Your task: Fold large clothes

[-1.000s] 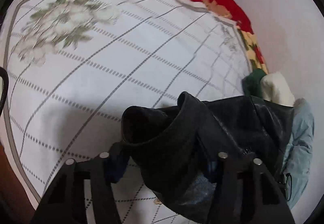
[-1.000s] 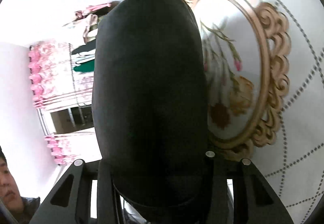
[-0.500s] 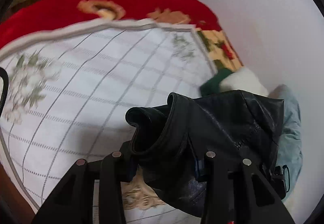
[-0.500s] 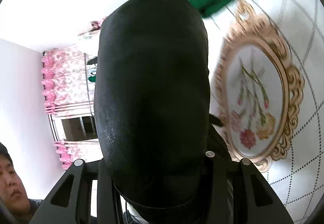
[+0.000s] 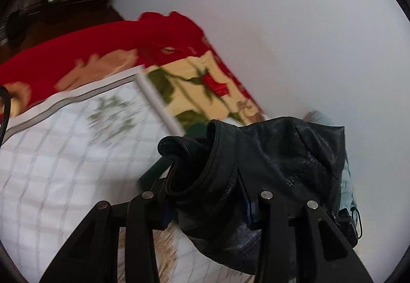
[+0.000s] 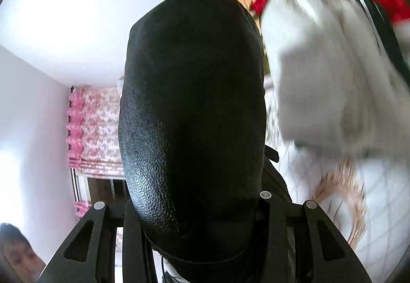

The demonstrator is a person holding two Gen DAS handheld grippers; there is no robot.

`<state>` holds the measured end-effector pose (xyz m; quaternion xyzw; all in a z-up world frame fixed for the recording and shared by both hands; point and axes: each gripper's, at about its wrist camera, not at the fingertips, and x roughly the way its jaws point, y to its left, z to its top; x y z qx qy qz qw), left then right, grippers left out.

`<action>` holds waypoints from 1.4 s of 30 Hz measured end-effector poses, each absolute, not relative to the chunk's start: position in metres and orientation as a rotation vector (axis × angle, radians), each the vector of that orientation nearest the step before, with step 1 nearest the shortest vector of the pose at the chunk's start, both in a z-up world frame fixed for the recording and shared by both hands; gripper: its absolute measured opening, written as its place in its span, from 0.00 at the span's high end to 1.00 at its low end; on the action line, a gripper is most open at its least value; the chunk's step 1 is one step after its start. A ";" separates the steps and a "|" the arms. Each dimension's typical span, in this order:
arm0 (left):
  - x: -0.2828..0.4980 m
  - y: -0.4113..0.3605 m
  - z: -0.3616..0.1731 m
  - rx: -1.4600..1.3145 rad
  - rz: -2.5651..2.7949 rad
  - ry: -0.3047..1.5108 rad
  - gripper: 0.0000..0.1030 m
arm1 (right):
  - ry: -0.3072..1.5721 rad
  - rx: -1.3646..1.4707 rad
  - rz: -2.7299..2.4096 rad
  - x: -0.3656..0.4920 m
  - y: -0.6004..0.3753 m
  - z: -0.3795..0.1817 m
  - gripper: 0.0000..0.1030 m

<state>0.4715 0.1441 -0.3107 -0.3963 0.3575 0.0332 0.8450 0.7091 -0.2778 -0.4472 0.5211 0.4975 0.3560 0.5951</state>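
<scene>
A black leather jacket [image 5: 269, 155] is bunched between the fingers of my left gripper [image 5: 207, 203], which is shut on it and holds it above the white checked bedspread [image 5: 64, 155]. In the right wrist view the same black leather [image 6: 194, 108] bulges up between the fingers of my right gripper [image 6: 197, 208], which is shut on it and hides most of the scene behind. The jacket's lower part is hidden.
A red floral blanket [image 5: 115, 44] lies at the bed's far edge by a white wall [image 5: 282, 14]. A pale blue garment [image 5: 347, 180] sits behind the jacket. A blurred grey-white cloth [image 6: 333, 78] is at the right. Pink curtains [image 6: 94, 129] and a person's face [image 6: 15, 252] show at left.
Both grippers have swung with the jacket toward the bed's far end. The red blanket and wall now fill more of the left view; the gold oval motif has left the right view.
</scene>
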 end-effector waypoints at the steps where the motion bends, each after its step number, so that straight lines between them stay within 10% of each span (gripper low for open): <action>1: 0.497 0.140 -0.317 -0.828 0.063 0.756 0.64 | 1.159 1.211 0.823 0.726 -0.282 -0.447 0.57; 9: 0.597 0.121 -0.421 -0.769 0.073 0.940 0.64 | 1.336 1.180 0.682 0.854 -0.309 -0.528 0.56; 13: 0.602 0.109 -0.433 -0.694 0.055 0.973 0.57 | 1.394 1.108 0.611 0.873 -0.318 -0.552 0.41; 19: 0.603 0.098 -0.407 -0.537 0.064 1.008 0.45 | 1.403 0.664 0.399 0.871 -0.303 -0.493 0.20; 22: 0.595 0.088 -0.388 -0.379 0.105 1.009 0.05 | 1.320 0.411 0.246 0.848 -0.288 -0.456 0.12; 25: 0.580 0.072 -0.365 -0.233 0.120 1.002 0.03 | 1.237 0.199 0.112 0.807 -0.259 -0.425 0.00; 42: 0.413 0.029 -0.186 0.022 0.033 0.911 0.03 | 1.019 0.014 -0.274 0.535 -0.183 -0.230 0.00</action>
